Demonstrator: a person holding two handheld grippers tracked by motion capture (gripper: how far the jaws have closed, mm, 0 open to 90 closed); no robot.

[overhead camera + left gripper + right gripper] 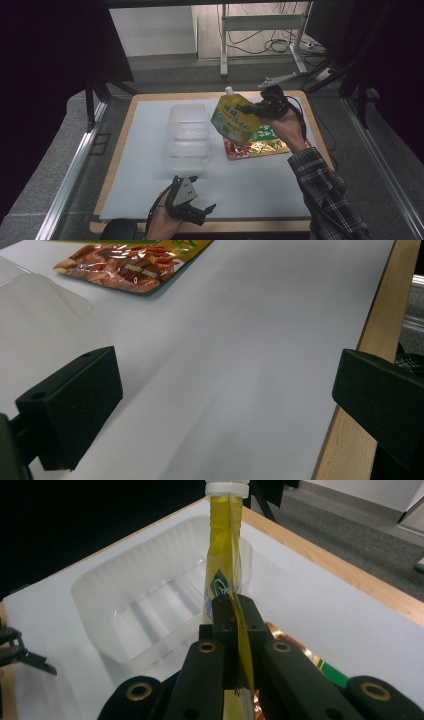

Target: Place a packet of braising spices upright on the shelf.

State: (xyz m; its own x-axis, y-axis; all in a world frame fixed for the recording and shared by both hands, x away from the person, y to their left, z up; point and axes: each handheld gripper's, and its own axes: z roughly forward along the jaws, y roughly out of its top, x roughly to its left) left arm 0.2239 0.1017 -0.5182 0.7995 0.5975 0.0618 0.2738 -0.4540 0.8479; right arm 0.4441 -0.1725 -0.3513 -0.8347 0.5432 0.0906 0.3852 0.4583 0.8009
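Near the counter's (150, 150) front edge, the left gripper (192, 207) hovers empty, jaws spread wide. Ahead of it the clear tub (187, 135) holds nothing, so any packing looks barely begun. Beyond the tub, the right gripper (252, 109) clamps the yellow spout pouch (234, 120) aloft; a snack packet (255, 145) lies flat beneath it.
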